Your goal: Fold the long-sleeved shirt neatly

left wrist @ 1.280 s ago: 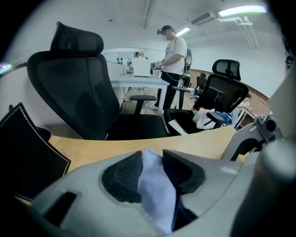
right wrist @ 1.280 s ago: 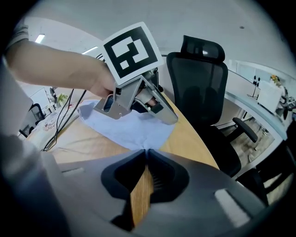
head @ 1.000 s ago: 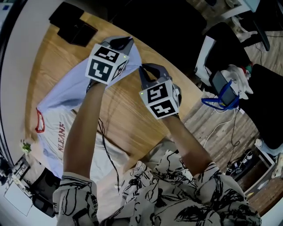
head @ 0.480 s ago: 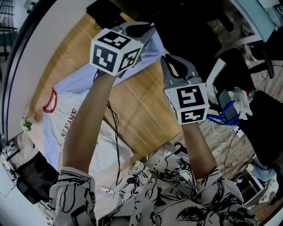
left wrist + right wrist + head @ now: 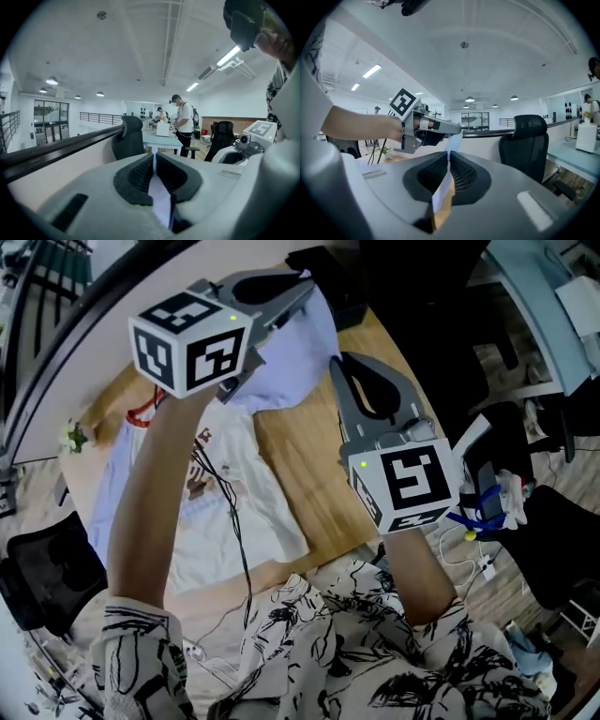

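The left gripper (image 5: 298,292) and right gripper (image 5: 339,367), upper centre, are each clamped on a raised edge of the long-sleeved shirt (image 5: 234,474), whose body drapes over the wooden surface (image 5: 305,451); soft, light and limp, it likely handles best pinched at corners.

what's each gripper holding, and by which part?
Left gripper and right gripper both pinch the shirt along one lifted edge; which edge is unclear.
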A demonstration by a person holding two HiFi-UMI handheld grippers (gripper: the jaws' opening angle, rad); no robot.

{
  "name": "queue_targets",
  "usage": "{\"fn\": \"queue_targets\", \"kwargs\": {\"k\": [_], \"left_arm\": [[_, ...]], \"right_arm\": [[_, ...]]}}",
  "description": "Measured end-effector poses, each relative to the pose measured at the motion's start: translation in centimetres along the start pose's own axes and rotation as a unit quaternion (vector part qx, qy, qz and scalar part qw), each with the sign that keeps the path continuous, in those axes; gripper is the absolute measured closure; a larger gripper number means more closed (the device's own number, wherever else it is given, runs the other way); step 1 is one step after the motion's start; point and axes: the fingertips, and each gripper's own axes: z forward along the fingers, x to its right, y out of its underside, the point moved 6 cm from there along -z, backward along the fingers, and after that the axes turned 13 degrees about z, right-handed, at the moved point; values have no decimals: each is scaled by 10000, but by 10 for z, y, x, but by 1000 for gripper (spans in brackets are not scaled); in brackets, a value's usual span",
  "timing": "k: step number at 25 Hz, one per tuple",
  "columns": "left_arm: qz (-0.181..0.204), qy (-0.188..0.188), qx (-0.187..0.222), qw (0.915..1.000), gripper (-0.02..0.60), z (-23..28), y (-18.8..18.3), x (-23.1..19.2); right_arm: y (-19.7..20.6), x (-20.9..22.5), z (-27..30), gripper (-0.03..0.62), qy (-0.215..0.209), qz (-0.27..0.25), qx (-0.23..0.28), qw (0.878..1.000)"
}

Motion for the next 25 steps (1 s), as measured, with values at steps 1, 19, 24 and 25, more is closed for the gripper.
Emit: {"fn": "queue_targets", "kwargs": {"k": [1, 19, 24, 25], "left_arm": [[-39, -56, 69, 10000, 558, -20, 1, -4], [38, -834, 59, 9965, 558, -322, 96, -57], [-63, -882, -279, 9957, 557, -364, 168, -57], [-156, -894, -354, 9952, 557, -373, 185, -58]], "right_arm": [[-3, -18, 3, 566, -76, -45, 11, 10000], [40, -291, 95, 565, -1187, -486, -497, 9905], [94, -340, 126, 565, -1387, -615, -1000, 9833], [107, -348, 133, 565, -1399, -671, -1105, 9817]]}}
